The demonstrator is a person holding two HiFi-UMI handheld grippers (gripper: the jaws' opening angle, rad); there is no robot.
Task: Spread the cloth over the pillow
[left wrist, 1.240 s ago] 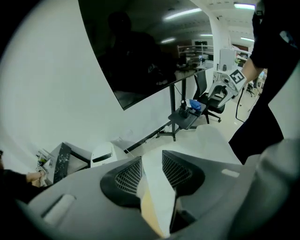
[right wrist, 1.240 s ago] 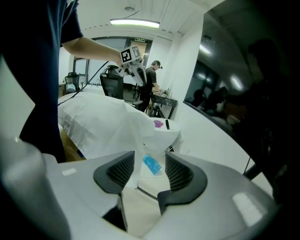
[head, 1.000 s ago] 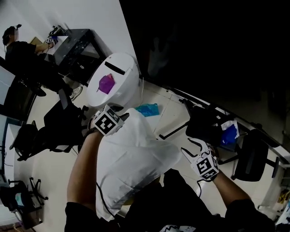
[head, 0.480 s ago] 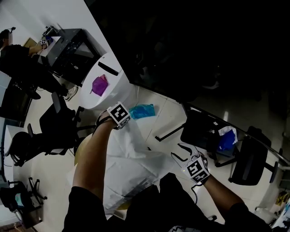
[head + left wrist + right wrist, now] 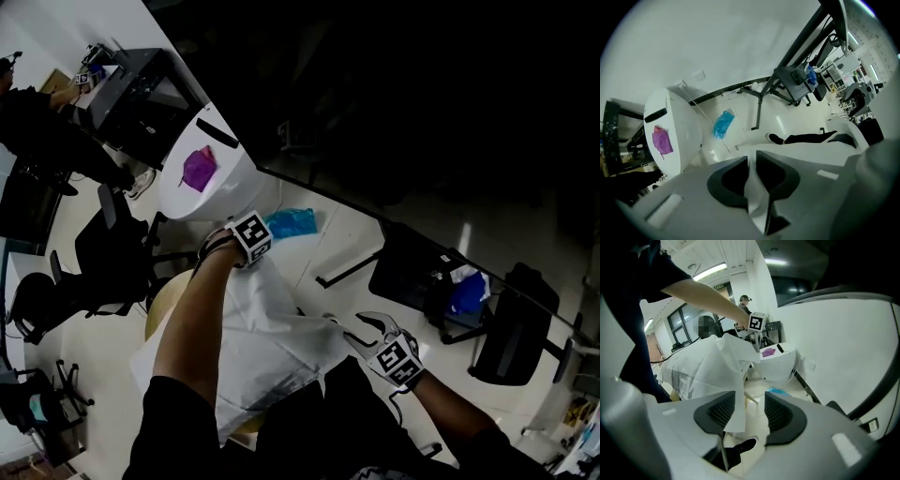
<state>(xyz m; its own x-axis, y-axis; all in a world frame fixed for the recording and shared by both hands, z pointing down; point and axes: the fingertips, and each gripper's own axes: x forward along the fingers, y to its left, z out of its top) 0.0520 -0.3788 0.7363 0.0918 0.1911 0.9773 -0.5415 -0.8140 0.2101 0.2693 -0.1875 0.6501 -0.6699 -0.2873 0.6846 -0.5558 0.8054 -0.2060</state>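
A white cloth (image 5: 272, 342) lies draped in front of me over a tan rounded shape (image 5: 159, 307), which looks like the pillow and is mostly hidden. My left gripper (image 5: 257, 259) points down at the cloth's far edge. Its jaws have just been closing, and in the left gripper view a fold of cloth (image 5: 753, 187) is pinched between the left gripper's (image 5: 752, 161) pads. My right gripper (image 5: 349, 323) is at the cloth's right corner. In the right gripper view the right gripper (image 5: 750, 405) stands open, and the cloth's edge (image 5: 735, 411) hangs against one pad only.
A white rounded bin (image 5: 220, 192) with a purple rag (image 5: 197, 169) stands beyond the cloth. A blue bag (image 5: 289, 222) and a black bar (image 5: 349, 267) lie on the floor. Black chairs (image 5: 511, 328) stand at the right, and office chairs (image 5: 112, 253) at the left.
Both grippers have come down, the left one much more. The cloth, earlier held up in a high bulge, has sunk and lies lower and flatter.
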